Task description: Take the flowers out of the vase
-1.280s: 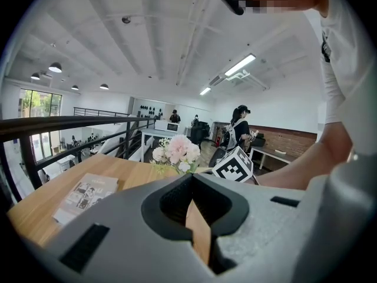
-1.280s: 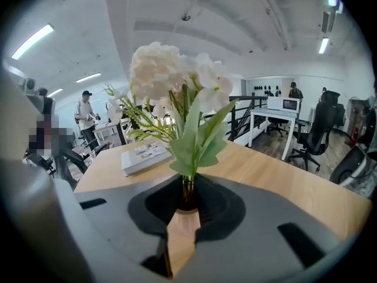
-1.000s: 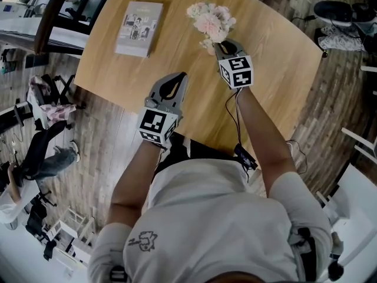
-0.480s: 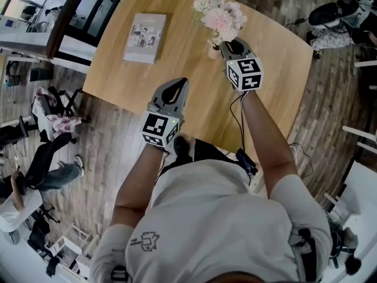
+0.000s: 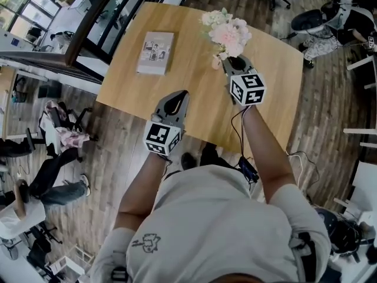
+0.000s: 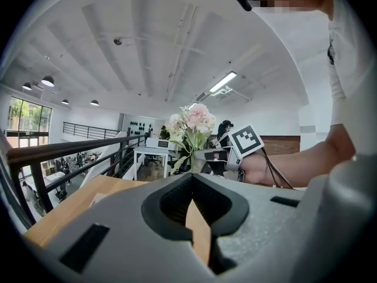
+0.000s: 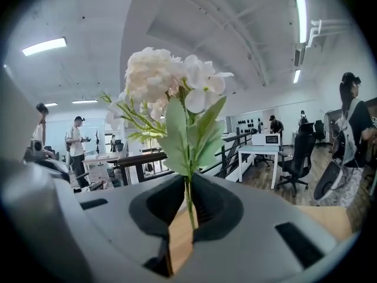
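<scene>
Nearest, the left gripper (image 6: 191, 180) had its jaws pressed together, nothing between them, out over the near edge of the table (image 5: 194, 93). Just beyond, the right gripper (image 7: 188, 184) was clamped, jaws almost together, on the thin green stem (image 7: 189, 208) of the flowers (image 7: 171, 81), which were held up above the tabletop. Its own view showed that pinch plainly. The head view hid the stem under the blooms and the gripper's body. The stem's lower end was out of sight. Farther off, a book (image 5: 156, 52) lay flat on the table, clearest from the head view.
</scene>
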`<state>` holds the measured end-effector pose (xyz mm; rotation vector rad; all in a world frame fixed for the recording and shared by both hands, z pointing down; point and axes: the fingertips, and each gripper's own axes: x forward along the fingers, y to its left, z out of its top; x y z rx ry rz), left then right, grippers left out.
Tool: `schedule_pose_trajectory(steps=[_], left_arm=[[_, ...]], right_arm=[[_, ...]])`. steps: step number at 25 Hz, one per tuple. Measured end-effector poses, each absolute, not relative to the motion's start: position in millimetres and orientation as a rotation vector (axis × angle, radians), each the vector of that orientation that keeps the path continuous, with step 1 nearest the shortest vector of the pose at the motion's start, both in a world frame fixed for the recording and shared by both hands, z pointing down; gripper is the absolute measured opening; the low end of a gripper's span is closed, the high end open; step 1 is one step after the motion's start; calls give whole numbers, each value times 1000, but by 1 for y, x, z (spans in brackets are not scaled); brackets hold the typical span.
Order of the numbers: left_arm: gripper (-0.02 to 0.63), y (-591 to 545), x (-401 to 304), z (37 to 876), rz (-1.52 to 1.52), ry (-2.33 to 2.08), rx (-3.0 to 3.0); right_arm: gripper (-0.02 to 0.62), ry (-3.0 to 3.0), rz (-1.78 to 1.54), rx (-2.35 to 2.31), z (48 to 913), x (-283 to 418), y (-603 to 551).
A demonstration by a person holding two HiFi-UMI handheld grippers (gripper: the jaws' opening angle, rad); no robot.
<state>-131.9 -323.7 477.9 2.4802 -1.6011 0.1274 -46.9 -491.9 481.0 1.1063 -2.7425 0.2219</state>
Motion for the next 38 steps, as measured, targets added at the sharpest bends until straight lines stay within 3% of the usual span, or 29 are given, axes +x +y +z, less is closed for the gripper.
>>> schedule_pose_trajectory(steps=[22, 38], left_arm=[[5, -186, -153, 449, 45, -1508, 2590], [5, -164, -92, 432, 23, -1554, 2574]], right_arm=[[40, -2790, 277, 1128, 453, -40, -249], [40, -2863, 257, 977, 431, 19, -206]])
